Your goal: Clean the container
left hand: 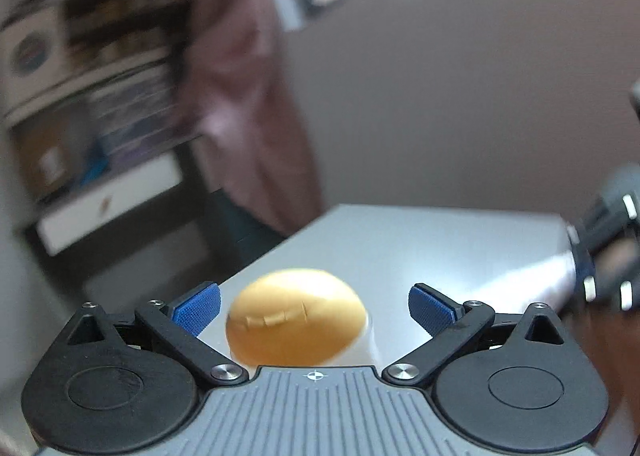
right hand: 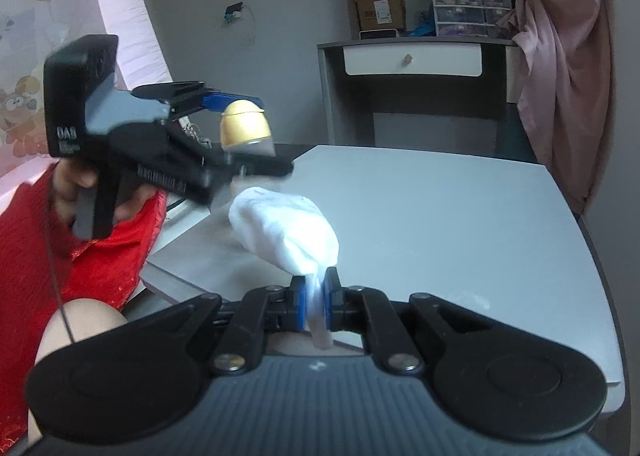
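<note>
The left gripper (left hand: 314,306) is sitting wide open around the gold-topped container (left hand: 296,320), and the right gripper (right hand: 316,294) is pinching the white cloth (right hand: 286,226) over the grey table (right hand: 460,216).

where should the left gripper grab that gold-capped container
Grip the container across its rounded gold cap, one pad on each side, coming in level from the near table edge as the left gripper already faces it. The cap is the widest visible part, and it sits centred between the open jaws.

Small container (right hand: 246,126): gold domed lid, pale body, upright on bench (right hand: 440,216) edge. White cloth (right hand: 288,232), bunched, just beside it.
</note>
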`<control>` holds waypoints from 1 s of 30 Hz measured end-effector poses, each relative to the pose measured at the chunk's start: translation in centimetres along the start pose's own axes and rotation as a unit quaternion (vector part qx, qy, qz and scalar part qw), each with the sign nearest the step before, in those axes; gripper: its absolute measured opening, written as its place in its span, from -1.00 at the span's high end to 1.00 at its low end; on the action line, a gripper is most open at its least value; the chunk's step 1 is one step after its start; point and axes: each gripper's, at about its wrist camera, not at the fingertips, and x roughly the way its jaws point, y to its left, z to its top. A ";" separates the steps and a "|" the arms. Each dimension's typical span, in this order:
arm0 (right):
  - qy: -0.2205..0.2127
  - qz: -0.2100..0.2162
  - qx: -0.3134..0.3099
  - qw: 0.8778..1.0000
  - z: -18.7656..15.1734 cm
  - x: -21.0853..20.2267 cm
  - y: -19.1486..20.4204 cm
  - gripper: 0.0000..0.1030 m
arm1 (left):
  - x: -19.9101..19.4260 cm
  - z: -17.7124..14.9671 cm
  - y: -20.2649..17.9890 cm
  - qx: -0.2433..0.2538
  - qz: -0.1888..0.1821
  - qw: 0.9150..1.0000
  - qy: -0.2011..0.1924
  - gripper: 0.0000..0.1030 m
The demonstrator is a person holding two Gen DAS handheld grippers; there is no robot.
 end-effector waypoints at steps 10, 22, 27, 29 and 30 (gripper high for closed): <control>0.018 -0.005 -0.019 1.000 0.6 1.1 1.7 0.84 | 0.9 -3.6 10.1 -0.135 -0.176 0.970 -0.104 -0.97; 0.039 -0.017 -0.020 0.999 0.8 2.1 2.0 0.84 | 2.7 -6.3 10.9 -0.146 -0.299 0.932 -0.148 -0.93; 0.045 -0.016 -0.017 0.999 0.5 2.3 2.1 0.84 | 2.4 -7.1 10.2 -0.149 -0.311 0.926 -0.156 -0.20; 0.046 -0.014 -0.017 0.999 0.3 2.4 2.1 0.84 | 2.6 -7.4 9.7 -0.153 -0.317 0.923 -0.158 -0.19; 0.047 -0.013 -0.016 0.999 0.3 2.4 2.2 0.84 | 2.3 -7.5 9.5 -0.153 -0.318 0.922 -0.160 -0.19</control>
